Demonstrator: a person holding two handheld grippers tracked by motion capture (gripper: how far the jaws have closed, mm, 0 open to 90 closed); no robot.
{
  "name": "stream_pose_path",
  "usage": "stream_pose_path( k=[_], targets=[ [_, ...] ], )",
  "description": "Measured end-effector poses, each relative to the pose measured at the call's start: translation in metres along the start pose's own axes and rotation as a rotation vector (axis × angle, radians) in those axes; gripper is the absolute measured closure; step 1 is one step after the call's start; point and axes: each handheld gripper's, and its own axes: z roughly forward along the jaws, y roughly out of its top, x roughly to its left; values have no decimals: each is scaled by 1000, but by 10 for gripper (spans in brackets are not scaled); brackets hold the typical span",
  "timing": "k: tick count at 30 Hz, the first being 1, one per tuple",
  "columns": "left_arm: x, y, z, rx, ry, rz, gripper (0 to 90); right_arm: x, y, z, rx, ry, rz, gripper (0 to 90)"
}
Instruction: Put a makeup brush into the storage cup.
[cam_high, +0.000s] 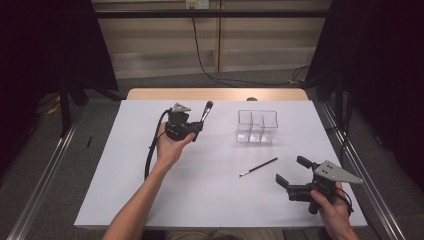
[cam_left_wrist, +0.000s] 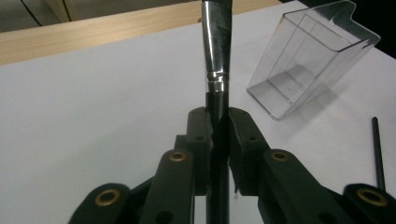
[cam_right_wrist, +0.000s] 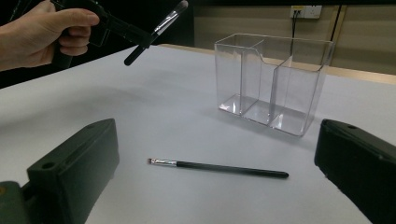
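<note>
In the high view the left gripper (cam_high: 196, 131) sits a little left of centre in the frame, lifted above the white sheet (cam_high: 125, 170) by the left hand (cam_high: 170, 147). Its jaws are clamped on a thick brush (cam_high: 205, 114), which slants up and to the right, its dark bristle end topmost. The left gripper view looks along that brush (cam_left_wrist: 217, 56): the black handle is pinched between the two jaws at mid-frame, and the silver ferrule runs out through the top edge.

To the right of centre in the high view stands a clear organizer (cam_high: 257, 126), upright on the sheet, with three compartments side by side. It is well apart from the held brush.

Below the organizer, just right of centre, a thin brush (cam_high: 258, 167) lies flat on the sheet, slanted, with its tip to the lower left. In the right gripper view this thin brush (cam_right_wrist: 219, 168) lies across the lower middle, between the two jaws and touched by neither.

The right gripper (cam_high: 291, 172) is at the lower right of the high view, held by the right hand (cam_high: 332, 207); its jaws are spread wide and hold nothing, pointing left toward the thin brush
</note>
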Motion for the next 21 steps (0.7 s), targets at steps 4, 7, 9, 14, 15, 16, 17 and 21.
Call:
stream_pose_path(
  k=[4,7,9,14,15,16,17,21],
  targets=[
    [-1,-3,-5,-54,9,1,796,0,0,2,3,10,-6,0],
    [-2,-4,-11,-88,-4,-10,796,1,0,3,0,14,7,0],
    [-3,-5,-14,-110,-7,-7,796,2,0,4,-1,16,6,0],
    [-5,-6,-23,-122,-23,47,796,5,3,9,0,38,2,0],
    [-6,-7,-24,-124,-19,69,796,5,3,10,-2,42,0,0],
    [-6,-9,-25,-121,-18,84,796,6,4,10,-3,43,1,0],
    [-6,-10,-26,-123,-21,85,796,6,5,11,-5,49,2,0],
    [-6,-15,-31,-157,-35,93,796,7,9,13,-14,64,6,0]
  ],
)
